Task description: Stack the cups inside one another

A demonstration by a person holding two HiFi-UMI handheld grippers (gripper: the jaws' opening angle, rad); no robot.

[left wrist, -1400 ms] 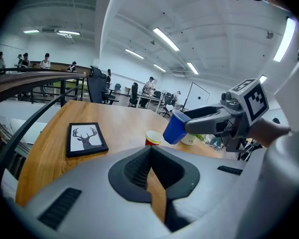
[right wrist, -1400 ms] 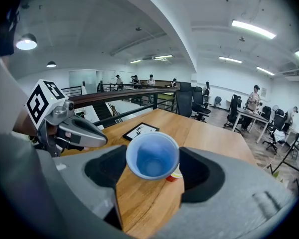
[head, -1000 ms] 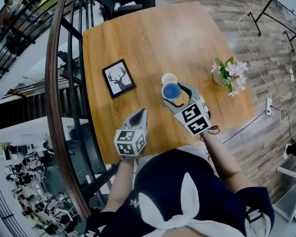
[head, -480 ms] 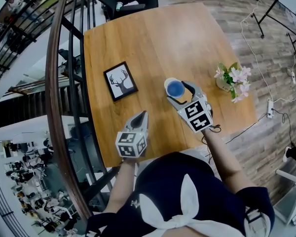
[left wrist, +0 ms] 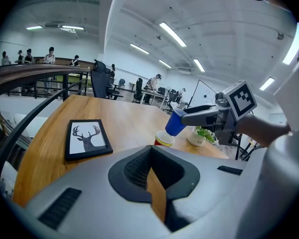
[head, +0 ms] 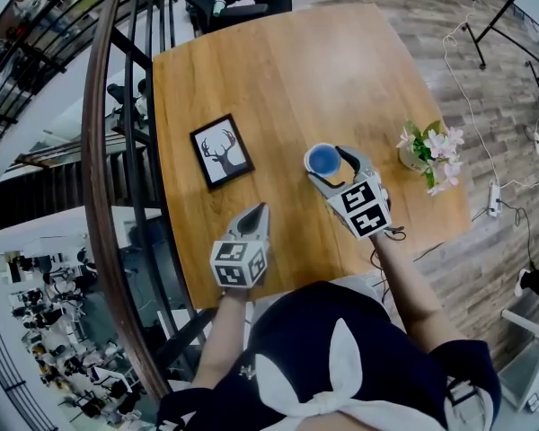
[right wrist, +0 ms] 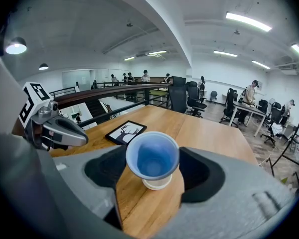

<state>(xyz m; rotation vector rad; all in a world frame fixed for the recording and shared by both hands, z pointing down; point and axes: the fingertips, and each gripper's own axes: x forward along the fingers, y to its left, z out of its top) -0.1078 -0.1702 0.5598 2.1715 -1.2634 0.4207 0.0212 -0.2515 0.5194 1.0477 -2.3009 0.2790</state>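
Head view: right tongs (head: 329, 168) grip blue cup (head: 322, 159) over red cup (left wrist: 164, 139); left tongs (head: 256, 212) closed near deer picture (head: 222, 151).

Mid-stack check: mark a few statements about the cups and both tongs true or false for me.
1. The right tongs grip the blue cup. True.
2. The blue cup sits fully inside the red cup. False: it hangs tilted just above it.
3. The left tongs hold the picture frame. False: they are shut on nothing, and the frame lies flat on the table, apart from them.
4. A flower pot stands on the table to the right of the cups. True.
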